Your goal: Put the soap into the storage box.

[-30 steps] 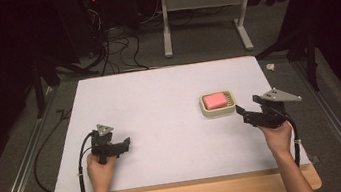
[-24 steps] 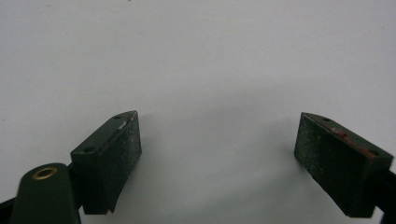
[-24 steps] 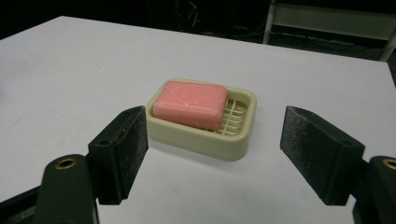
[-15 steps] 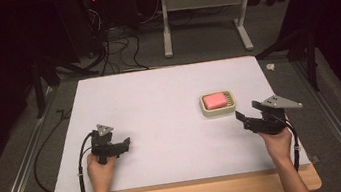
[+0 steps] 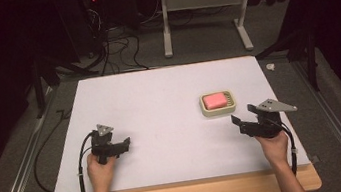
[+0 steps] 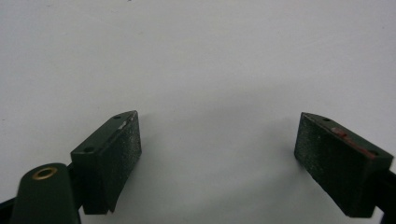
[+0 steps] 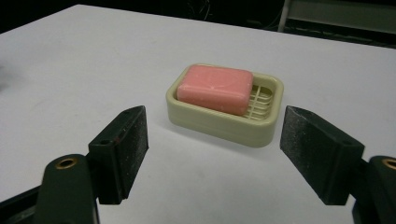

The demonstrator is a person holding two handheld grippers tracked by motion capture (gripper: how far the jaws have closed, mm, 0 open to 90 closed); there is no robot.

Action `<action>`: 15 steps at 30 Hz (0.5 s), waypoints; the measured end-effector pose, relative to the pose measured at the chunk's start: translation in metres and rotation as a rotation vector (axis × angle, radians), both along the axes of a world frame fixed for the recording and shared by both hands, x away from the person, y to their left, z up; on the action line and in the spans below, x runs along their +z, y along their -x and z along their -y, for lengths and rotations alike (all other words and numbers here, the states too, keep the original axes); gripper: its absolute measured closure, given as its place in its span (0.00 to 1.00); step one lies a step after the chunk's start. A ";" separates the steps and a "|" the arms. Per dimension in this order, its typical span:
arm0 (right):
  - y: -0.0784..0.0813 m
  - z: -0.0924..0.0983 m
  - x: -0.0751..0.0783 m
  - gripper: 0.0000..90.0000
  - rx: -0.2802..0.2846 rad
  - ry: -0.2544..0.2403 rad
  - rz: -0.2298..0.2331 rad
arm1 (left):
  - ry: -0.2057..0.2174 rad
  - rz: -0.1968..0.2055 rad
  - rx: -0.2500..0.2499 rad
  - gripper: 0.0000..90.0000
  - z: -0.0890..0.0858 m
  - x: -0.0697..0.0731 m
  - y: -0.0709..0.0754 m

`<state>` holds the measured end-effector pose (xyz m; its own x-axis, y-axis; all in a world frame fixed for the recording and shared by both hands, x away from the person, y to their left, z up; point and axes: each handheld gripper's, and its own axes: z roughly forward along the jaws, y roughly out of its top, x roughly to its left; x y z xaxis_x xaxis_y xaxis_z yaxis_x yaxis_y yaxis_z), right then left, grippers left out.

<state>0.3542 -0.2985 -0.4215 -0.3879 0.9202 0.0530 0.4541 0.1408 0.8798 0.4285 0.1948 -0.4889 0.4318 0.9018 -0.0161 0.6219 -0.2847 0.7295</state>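
Pink soap (image 7: 215, 88) is lying in its cream dish (image 7: 219, 120) while the right gripper (image 7: 212, 151), jaws wide, is drawing nearer than a second ago, lining up a grasp; the left gripper (image 6: 217, 156) is resting wide and empty

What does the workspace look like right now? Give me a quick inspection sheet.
Surface: white table top, bare apart from the dish.
Job's things: pink soap bar lying in cream soap dish.
Clutter: nothing seen.
Grippers: left hand-held gripper open, over bare surface; right hand-held gripper open, aimed at the dish, not touching.
Cables: black cable trails from left hand-held gripper.
Surroundings: grey floor, metal stand legs, floor wires.
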 end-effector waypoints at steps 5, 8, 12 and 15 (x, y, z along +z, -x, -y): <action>0.001 -0.004 -0.002 0.27 0.011 -0.006 -0.009 | 0.000 0.000 0.000 0.17 0.000 0.000 0.000; 0.001 -0.006 -0.005 0.27 0.018 -0.006 -0.016 | 0.000 -0.001 -0.001 0.17 0.000 0.000 0.000; 0.000 -0.008 -0.008 0.27 0.026 -0.003 -0.019 | 0.000 -0.001 -0.001 0.17 0.000 0.000 0.000; 0.001 -0.009 -0.009 0.27 0.027 -0.005 -0.028 | 0.000 -0.001 -0.001 0.17 0.000 0.000 0.000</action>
<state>0.3537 -0.2890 -0.4304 -0.4113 0.9089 0.0682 0.4742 0.1495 0.8676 0.4284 0.1949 -0.4888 0.4323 0.9015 -0.0170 0.6227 -0.2849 0.7288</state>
